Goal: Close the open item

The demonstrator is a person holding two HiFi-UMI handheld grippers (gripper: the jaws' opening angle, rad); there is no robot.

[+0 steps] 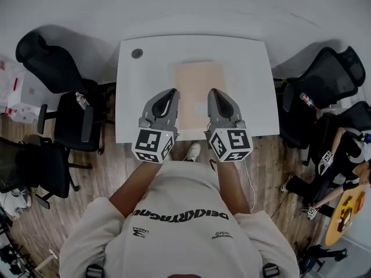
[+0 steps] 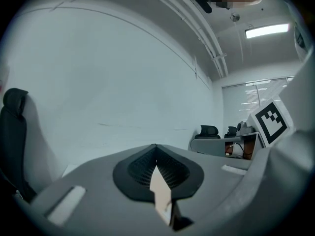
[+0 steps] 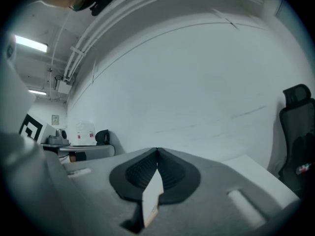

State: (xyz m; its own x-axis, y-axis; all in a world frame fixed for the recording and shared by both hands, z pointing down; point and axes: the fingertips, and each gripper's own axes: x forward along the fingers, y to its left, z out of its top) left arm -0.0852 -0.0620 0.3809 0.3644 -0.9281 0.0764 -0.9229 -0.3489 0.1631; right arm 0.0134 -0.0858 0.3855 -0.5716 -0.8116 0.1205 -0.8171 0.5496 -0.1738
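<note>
White desk (image 1: 249, 86): flat peach item (image 1: 197, 80) just ahead, midway between left gripper (image 1: 171, 92), right gripper (image 1: 213, 92); fingers pressed together, empty.

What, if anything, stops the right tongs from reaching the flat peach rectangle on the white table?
Likely nothing: yes. The right tongs, shut, sit at the right edge of the flat peach rectangle, and nothing lies between on the white table. Height above it is unclear.

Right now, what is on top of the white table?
A beige flat item and a small grey disc; the left hand-held gripper and right hand-held gripper cover its near part.
</note>
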